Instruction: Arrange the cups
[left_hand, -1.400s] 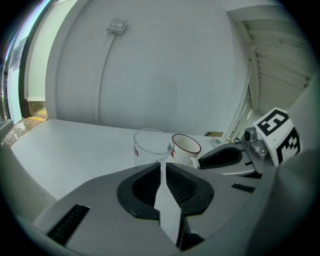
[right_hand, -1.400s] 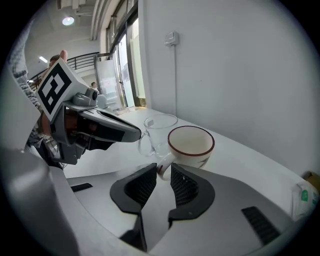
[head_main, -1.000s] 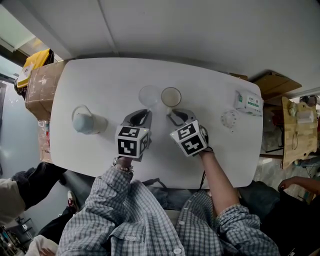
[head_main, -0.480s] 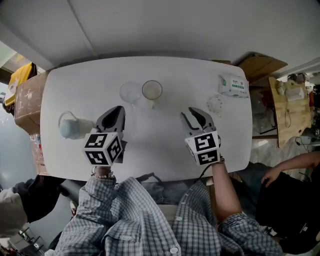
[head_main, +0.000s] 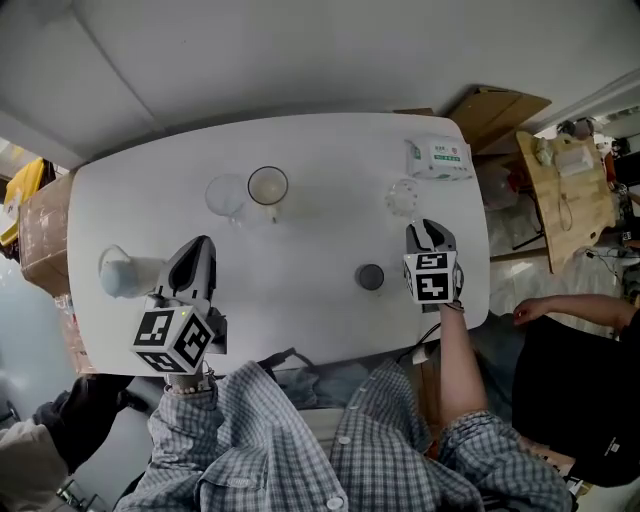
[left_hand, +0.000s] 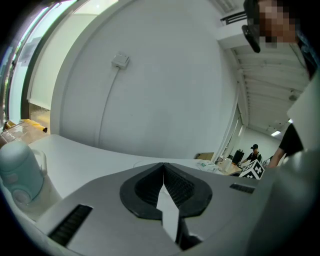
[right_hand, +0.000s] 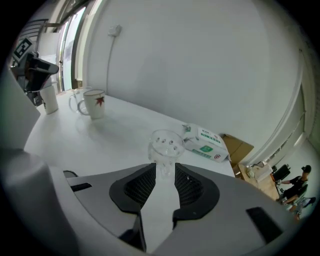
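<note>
The right hand-held gripper has its jaws a narrow gap apart and grips nothing; bare tabletop shows between the pads. The clear glass cup stands upright just beyond its tips, untouched, with a tissue pack close behind it near the far right corner. The left hand-held gripper has just closed its jaws together on nothing and hangs by a pale handled cup at the left edge. A white mug and a second clear cup sit side by side at the far middle, and a small dark round thing lies beside the right hand-held gripper. The likely risk is the jaw gap: it looks narrower than the glass, so pushing on without opening wider could shove or tip the cup toward the tissue pack or the edge. Smooth glass may also slip if pinched only at its rim.
</note>
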